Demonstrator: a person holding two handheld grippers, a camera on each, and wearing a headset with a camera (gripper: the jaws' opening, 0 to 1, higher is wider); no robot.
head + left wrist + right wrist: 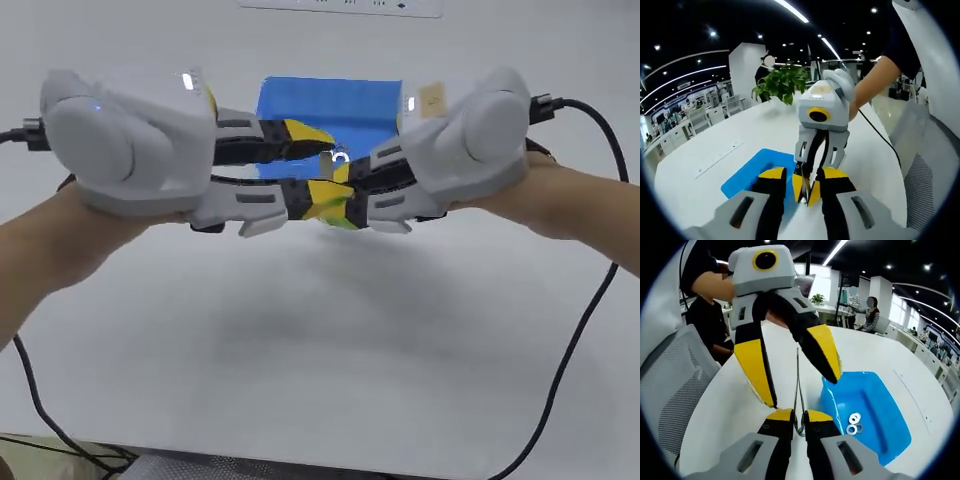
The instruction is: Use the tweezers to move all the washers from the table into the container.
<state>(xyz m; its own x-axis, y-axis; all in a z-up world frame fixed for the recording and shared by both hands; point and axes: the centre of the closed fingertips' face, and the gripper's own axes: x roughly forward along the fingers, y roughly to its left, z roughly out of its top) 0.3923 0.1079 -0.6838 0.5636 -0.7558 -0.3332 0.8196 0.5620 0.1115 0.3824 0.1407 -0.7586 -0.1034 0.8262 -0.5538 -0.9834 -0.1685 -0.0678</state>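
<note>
- Right gripper view: the right gripper (800,416) is clamped on the tweezers (798,375). The left gripper (802,390) has its jaws spread wide around them. The washers (854,423) lie inside the blue container (880,410).
- Head view: the 2 grippers meet tip to tip above the white table (320,330), covering the blue container's near edge.

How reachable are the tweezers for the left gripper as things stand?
Probably yes. The left gripper has its jaws open on either side of the tweezers, with nothing else in the gap. The right gripper is shut on one end of them, so the left gripper should close further along.
</note>
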